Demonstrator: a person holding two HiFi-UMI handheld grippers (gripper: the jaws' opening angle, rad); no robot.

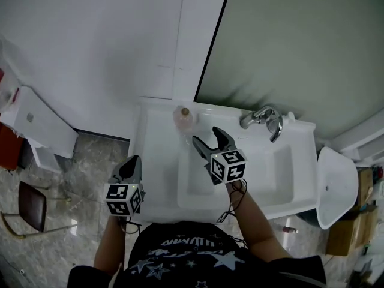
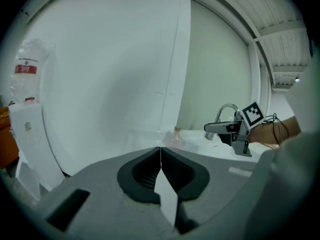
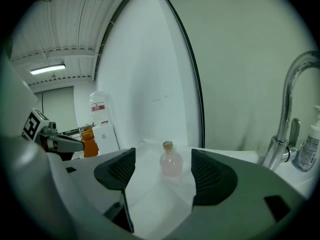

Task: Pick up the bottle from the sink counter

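A small round clear bottle (image 1: 184,118) with pinkish liquid and a tan stopper stands upright on the back left corner of the white sink counter (image 1: 155,161). My right gripper (image 1: 209,138) hangs open over the basin, a short way in front of the bottle, its jaws pointing toward it. In the right gripper view the bottle (image 3: 170,161) shows ahead between the wide-apart jaws of that gripper (image 3: 164,170), untouched. My left gripper (image 1: 129,168) is shut and empty at the counter's front left edge. The left gripper view shows the shut jaws (image 2: 160,160), with the bottle (image 2: 175,137) far off.
A chrome faucet (image 1: 264,119) rises at the back of the basin (image 1: 270,171), with a soap bottle (image 3: 309,146) beside it. A white wall and a grey-green panel stand behind the counter. A water dispenser (image 1: 36,125) and a chair (image 1: 31,208) stand on the floor at left.
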